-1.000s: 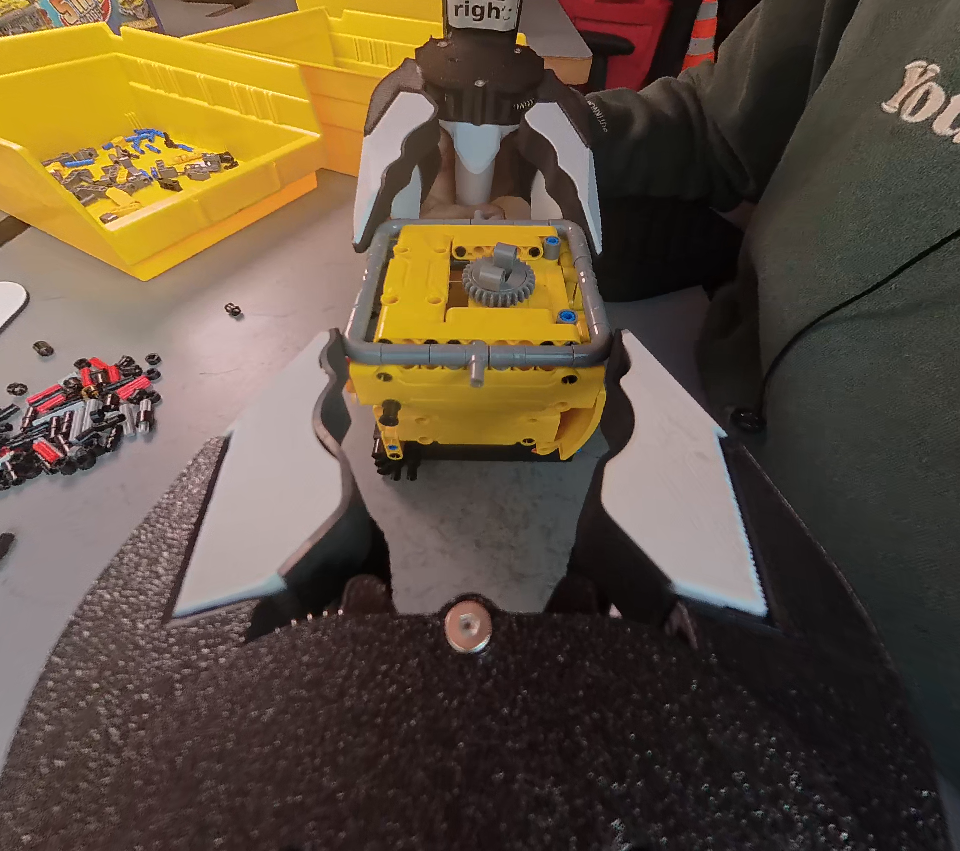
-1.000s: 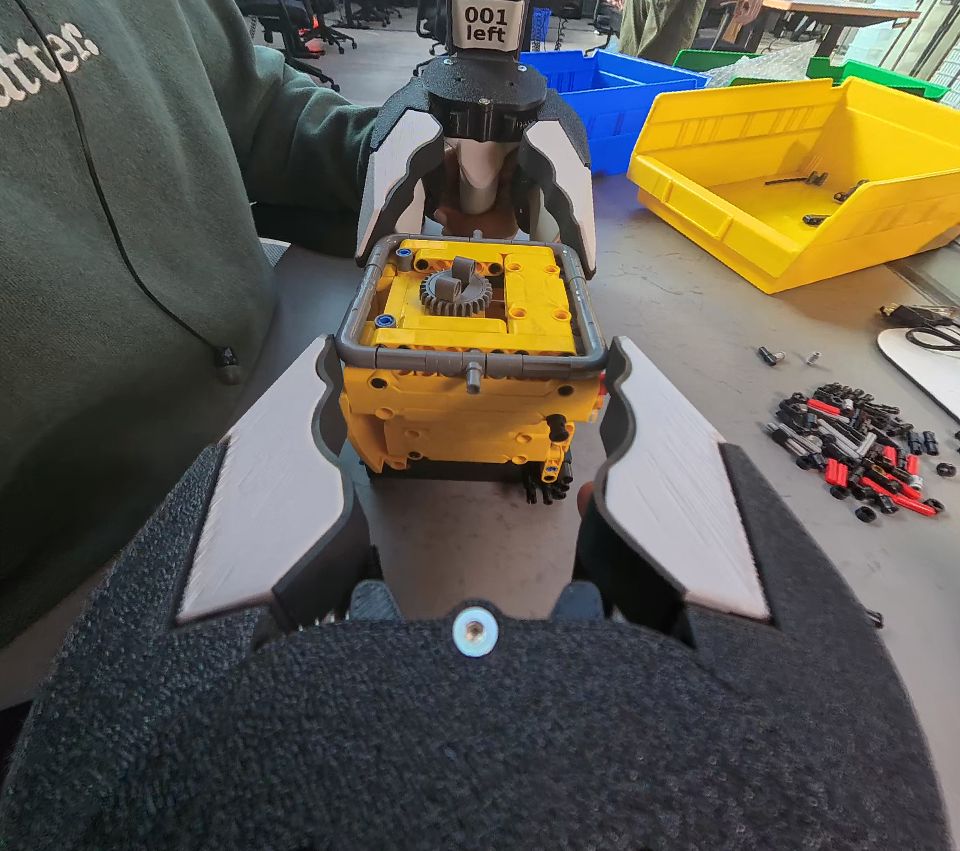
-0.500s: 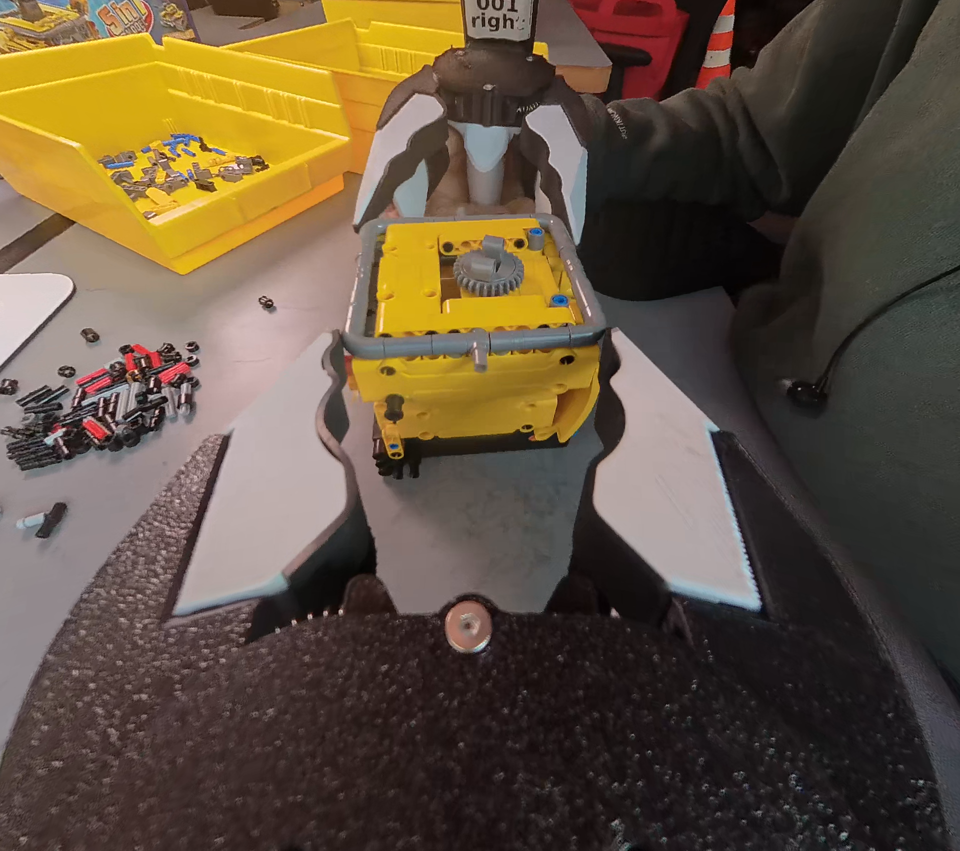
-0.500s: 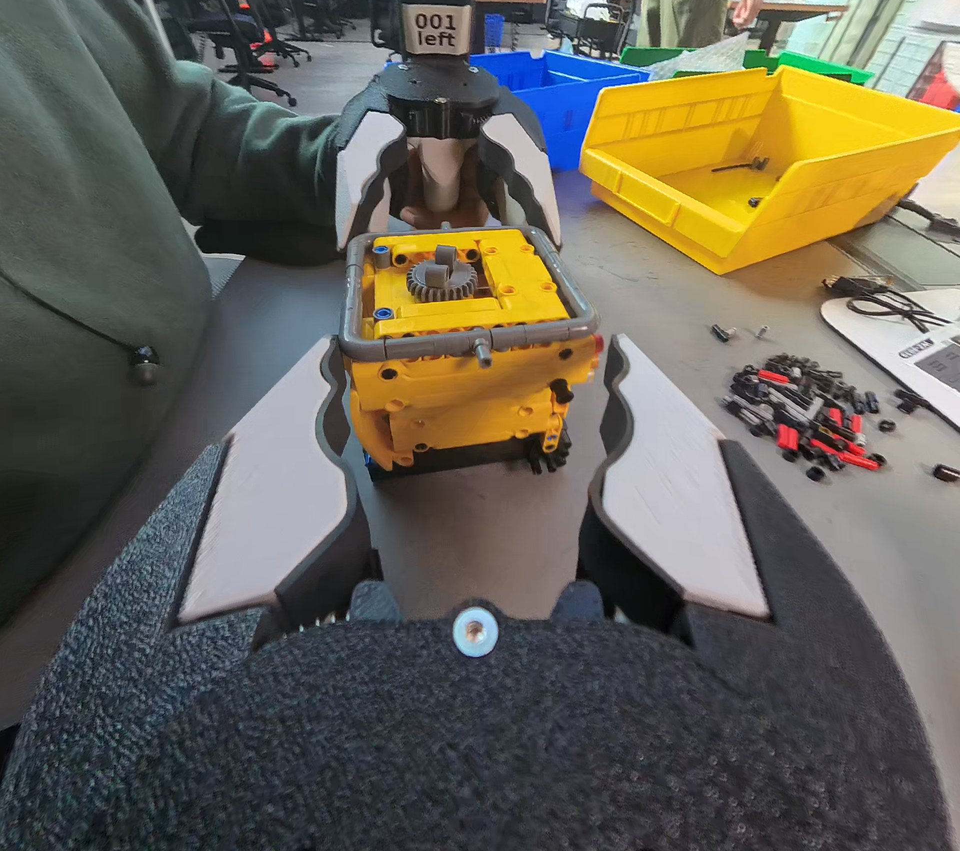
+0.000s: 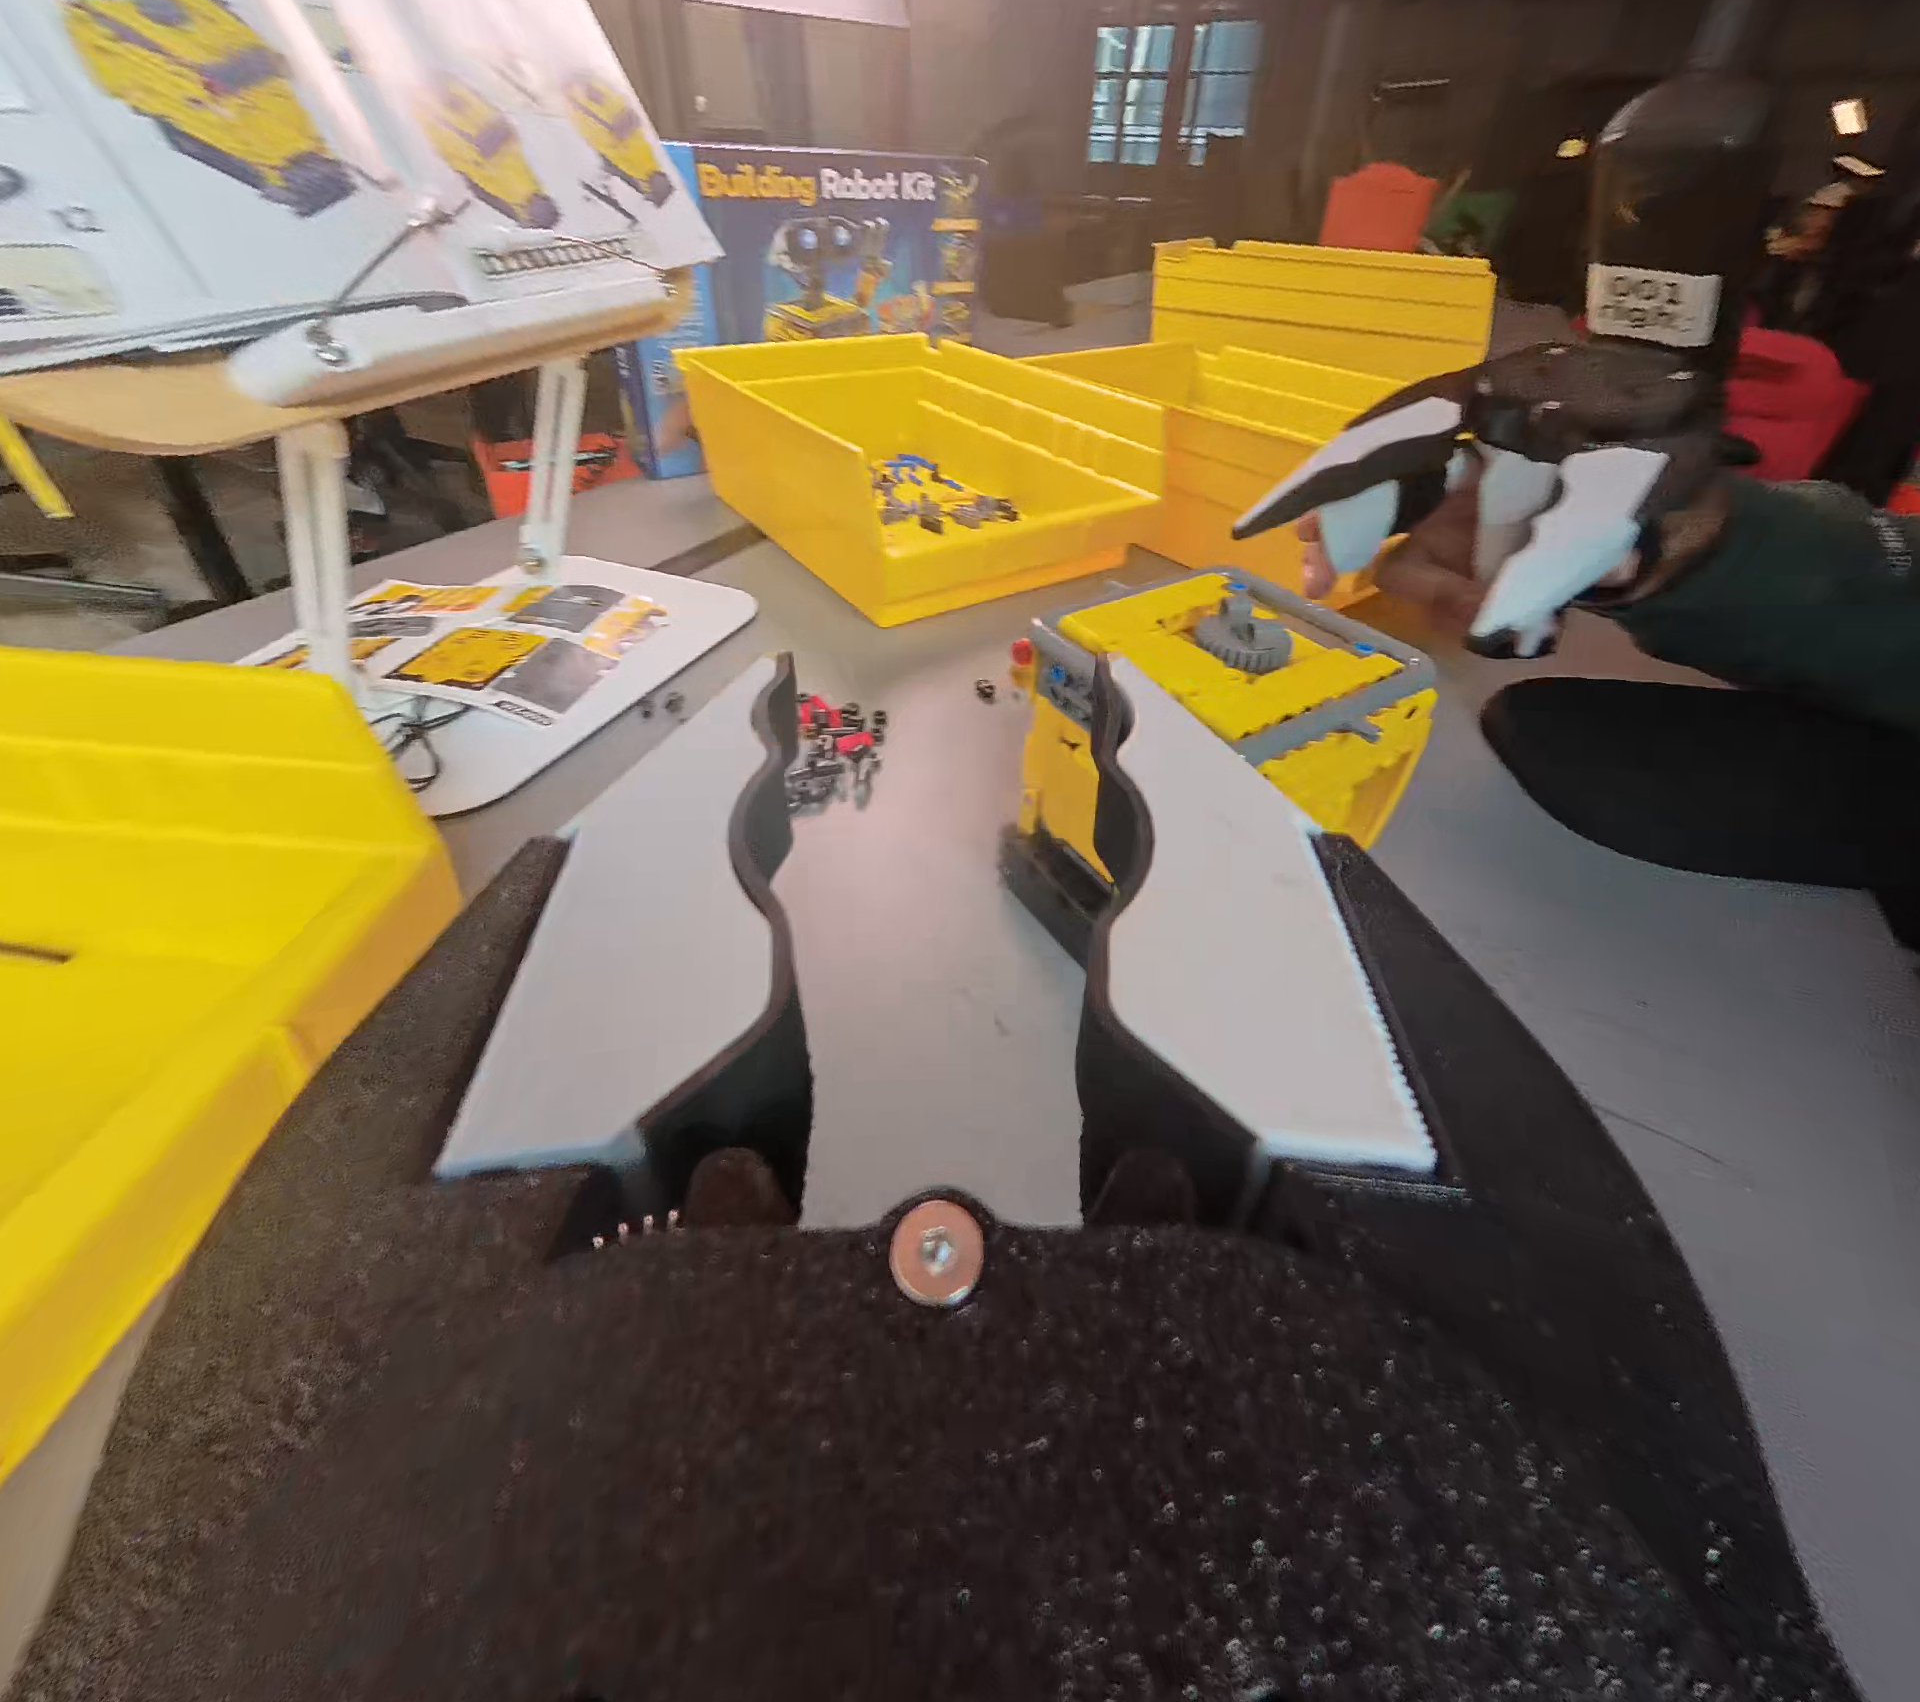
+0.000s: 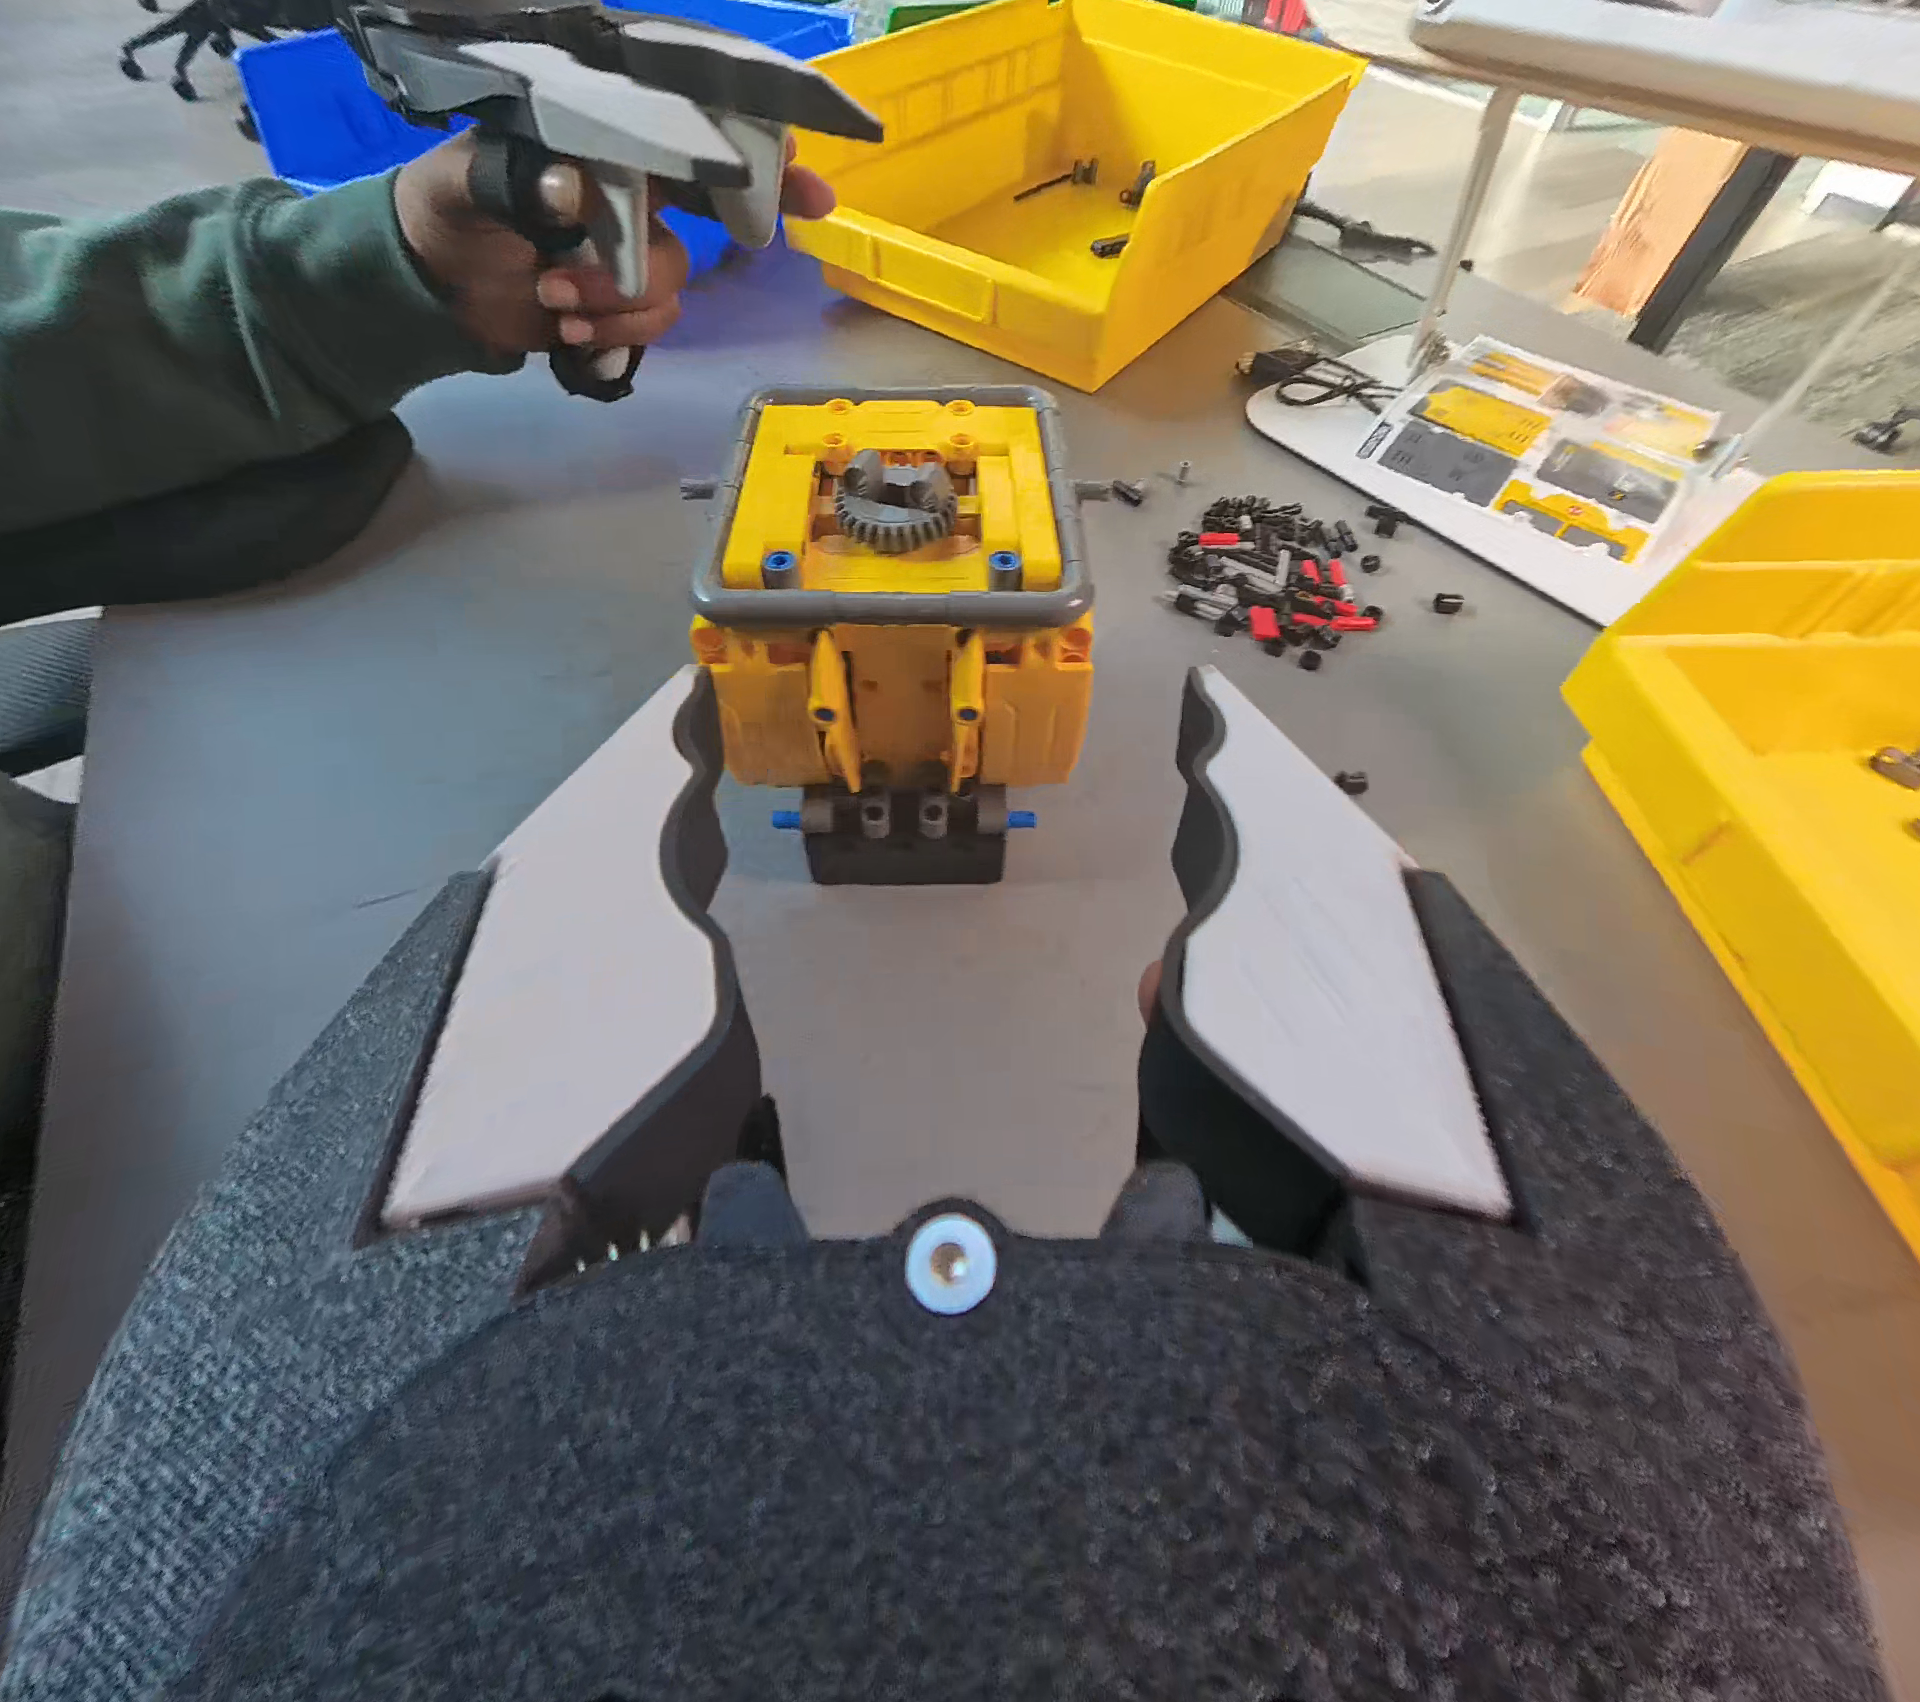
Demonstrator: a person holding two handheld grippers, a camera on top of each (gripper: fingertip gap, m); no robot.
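Observation:
A yellow brick-built block model with a grey rim frame and a grey gear on top stands on the grey table. My right gripper is open and empty, and the model stands just ahead of its fingertips. My left gripper is open and empty, with the model beside its right finger. It points at a pile of small black and red pins. The right wrist view shows the left gripper held above the table, beyond the model. The left wrist view shows the right gripper hovering behind the model.
Yellow bins stand around: one with small parts, one at the near left, one far and one at the right. An instruction booklet on a white stand overhangs the left. Pins lie right of the model. A person's green sleeve lies along the left.
Both grippers flanked the model from opposite sides. Now the left one has swung away to the left and lifted, jaws narrower. The right one has come round to another side of the model.

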